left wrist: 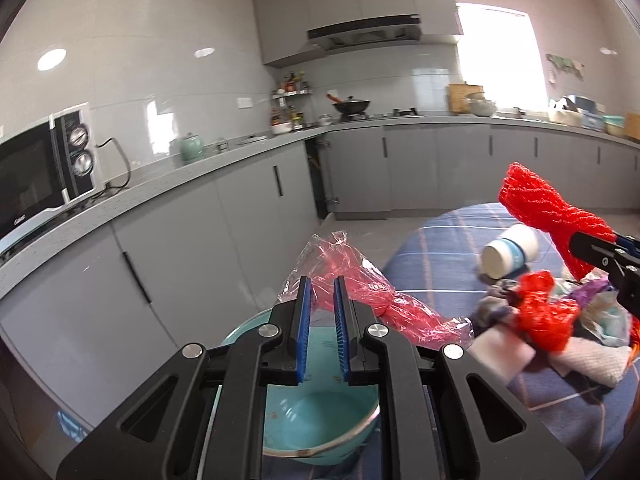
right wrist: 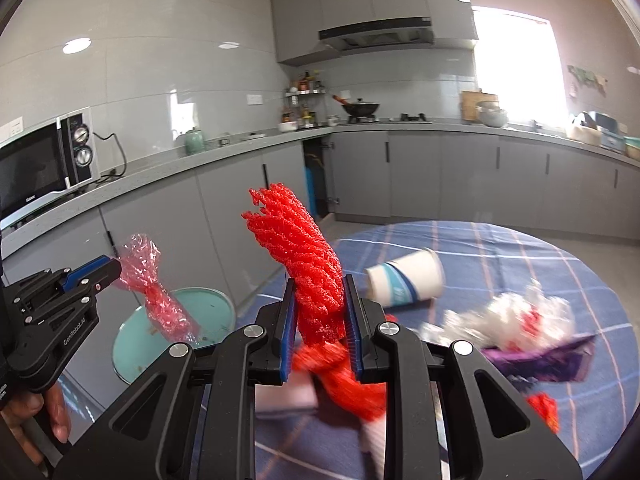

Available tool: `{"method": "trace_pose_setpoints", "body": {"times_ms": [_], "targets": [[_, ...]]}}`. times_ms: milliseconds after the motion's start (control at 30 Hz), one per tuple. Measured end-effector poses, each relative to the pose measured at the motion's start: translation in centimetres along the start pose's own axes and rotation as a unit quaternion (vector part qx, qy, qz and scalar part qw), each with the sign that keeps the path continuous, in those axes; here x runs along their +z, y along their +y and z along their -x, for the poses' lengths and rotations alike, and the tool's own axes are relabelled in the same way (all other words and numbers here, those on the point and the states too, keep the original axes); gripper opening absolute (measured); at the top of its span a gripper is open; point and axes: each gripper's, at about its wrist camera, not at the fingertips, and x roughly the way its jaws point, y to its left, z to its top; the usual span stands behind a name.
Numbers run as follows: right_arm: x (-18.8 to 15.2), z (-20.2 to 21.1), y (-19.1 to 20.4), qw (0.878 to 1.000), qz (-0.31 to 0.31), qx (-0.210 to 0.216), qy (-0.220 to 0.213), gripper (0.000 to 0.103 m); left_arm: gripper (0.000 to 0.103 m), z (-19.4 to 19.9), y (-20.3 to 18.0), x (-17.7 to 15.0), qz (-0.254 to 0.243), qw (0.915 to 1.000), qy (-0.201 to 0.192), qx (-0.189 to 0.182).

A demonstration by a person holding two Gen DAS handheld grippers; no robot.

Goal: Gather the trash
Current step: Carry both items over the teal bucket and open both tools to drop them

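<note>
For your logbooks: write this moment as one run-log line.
left tool: grips pink wrapper | right tool: grips red netting | basin: below

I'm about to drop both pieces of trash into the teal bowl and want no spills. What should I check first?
1. Left gripper shut on the crinkled pink plastic wrapper: ok.
2. Right gripper shut on the red foam mesh sleeve: ok.
3. Wrapper hanging above the teal bowl: ok.
4. Mesh sleeve above the bowl: not ok, it is over the blue checked tablecloth.
5. Bowl has room: ok, looks nearly empty.
6. Tipped white paper cup clear of the path: ok.
</note>
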Motion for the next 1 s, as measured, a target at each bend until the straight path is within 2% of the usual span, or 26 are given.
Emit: {"method": "trace_pose_setpoints", "body": {"times_ms": [367,567,1000], "targets": [[1.3,-3.6,4.0,0.998,0.019,0.061,0.004,0.023,0.013,-0.4,3.8,-0.4,0.015,0.9983,-0.003,0.057],[1.6,-5.5,6.1,0.996,0.031,0.08,0.013,0.023,0.013,-0.8,6.3,-0.4,0.026,0.9956,-0.002,0.09],[2.5,-8.6,9.8,0.992,0.055,0.11,0.022,0.024,0.013,-1.5,8.5,-0.5,0.042,0.9931,0.007,0.11]]}}
